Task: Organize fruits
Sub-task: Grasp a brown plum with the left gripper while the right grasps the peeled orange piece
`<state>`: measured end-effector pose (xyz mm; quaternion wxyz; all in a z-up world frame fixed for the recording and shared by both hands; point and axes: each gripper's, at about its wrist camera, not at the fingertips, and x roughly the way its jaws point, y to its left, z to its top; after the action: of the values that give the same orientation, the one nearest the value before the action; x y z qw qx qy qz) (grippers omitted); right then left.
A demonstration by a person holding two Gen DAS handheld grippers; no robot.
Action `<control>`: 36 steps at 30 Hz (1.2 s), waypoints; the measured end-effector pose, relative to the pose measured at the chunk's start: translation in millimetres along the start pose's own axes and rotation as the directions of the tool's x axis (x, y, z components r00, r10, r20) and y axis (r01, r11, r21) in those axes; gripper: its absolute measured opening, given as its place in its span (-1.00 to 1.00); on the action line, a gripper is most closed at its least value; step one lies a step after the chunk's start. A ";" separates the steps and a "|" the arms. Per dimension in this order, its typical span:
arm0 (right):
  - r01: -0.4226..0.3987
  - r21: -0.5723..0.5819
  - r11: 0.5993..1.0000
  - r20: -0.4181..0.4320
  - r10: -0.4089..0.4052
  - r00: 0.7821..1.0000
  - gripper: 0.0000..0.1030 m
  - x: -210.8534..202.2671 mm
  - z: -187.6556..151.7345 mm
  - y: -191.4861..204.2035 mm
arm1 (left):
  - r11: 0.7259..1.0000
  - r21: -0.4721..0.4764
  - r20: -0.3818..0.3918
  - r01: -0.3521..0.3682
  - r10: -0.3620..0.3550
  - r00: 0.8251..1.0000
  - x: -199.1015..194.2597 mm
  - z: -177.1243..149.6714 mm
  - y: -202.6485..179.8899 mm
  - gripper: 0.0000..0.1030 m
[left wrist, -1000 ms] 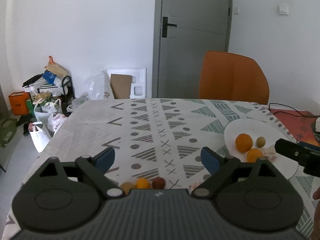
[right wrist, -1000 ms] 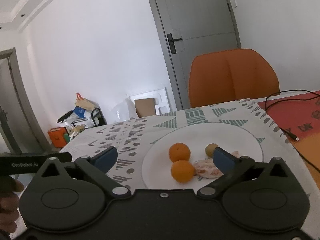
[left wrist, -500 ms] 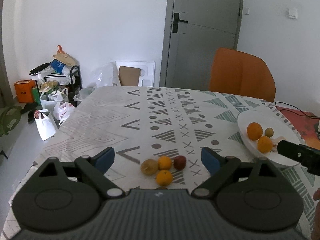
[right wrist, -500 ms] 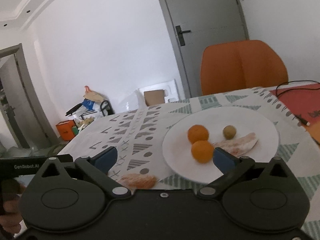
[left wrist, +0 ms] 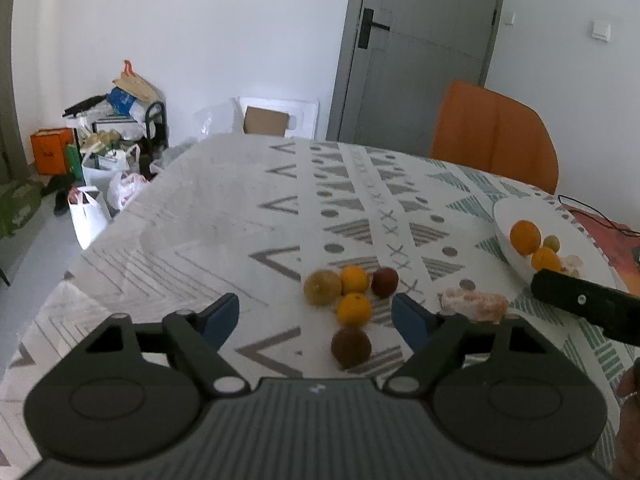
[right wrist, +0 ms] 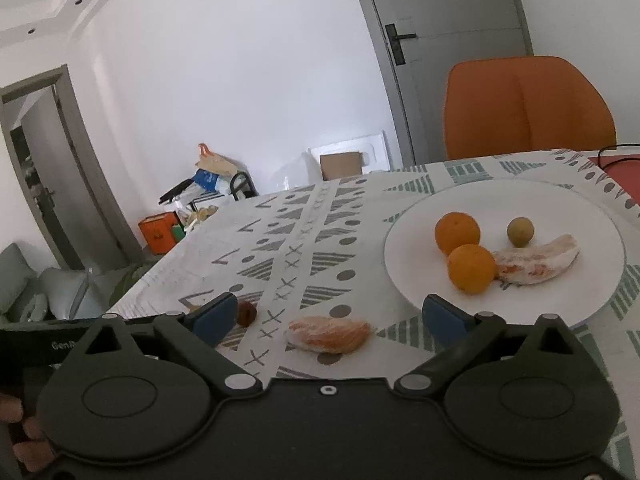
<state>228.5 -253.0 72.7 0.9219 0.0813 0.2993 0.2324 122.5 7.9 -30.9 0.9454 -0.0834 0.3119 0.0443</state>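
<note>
One label (right wrist: 62, 345) reads "Gen", rest hidden.

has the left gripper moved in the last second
Yes. The left gripper has come down and forward over the tablecloth: the fruit cluster, earlier hidden at its body, now lies between its jaws, which have just been closing, gripping nothing.

Soft even daylight, fisheye warp, mild blur in my left view.
Light is flat and cool off the white wall (left wrist: 208, 40); fruit on the tablecloth (left wrist: 224, 224) casts only faint soft shadows toward me. No hard glare; the white plate (right wrist: 600, 236) reads bright but not blown out. The door (right wrist: 448, 20) bows near the frame edge and corners go black. My left view is slightly soft and smeared; my right view is sharper, and the dark doorway left of the door is dim.
</note>
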 end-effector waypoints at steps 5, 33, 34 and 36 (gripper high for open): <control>0.006 -0.014 1.000 -0.012 -0.006 1.000 0.88 5.0 -2.3 4.4 | 1.000 -0.001 -0.024 0.022 -0.022 0.999 7.3 -5.7 -1.1 0.41; 0.094 -0.131 0.987 -0.146 -0.113 0.983 0.59 59.4 -16.5 34.8 | 0.992 -0.127 -0.027 0.002 -0.006 1.000 14.9 -8.3 49.5 -0.56; 0.095 -0.137 0.986 -0.146 -0.115 0.983 0.59 61.1 -15.7 36.4 | 0.991 -0.130 -0.026 0.001 -0.004 1.000 14.8 -8.2 51.3 -0.56; 0.093 -0.145 0.985 -0.147 -0.115 0.982 0.59 64.2 -14.9 38.9 | 0.990 -0.139 -0.022 0.004 -0.007 1.000 13.8 -7.9 55.0 -0.56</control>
<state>250.7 -188.0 38.9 0.9101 -0.0165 0.3571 0.2095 121.6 60.9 -52.6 0.9338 -0.1504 0.3187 0.0624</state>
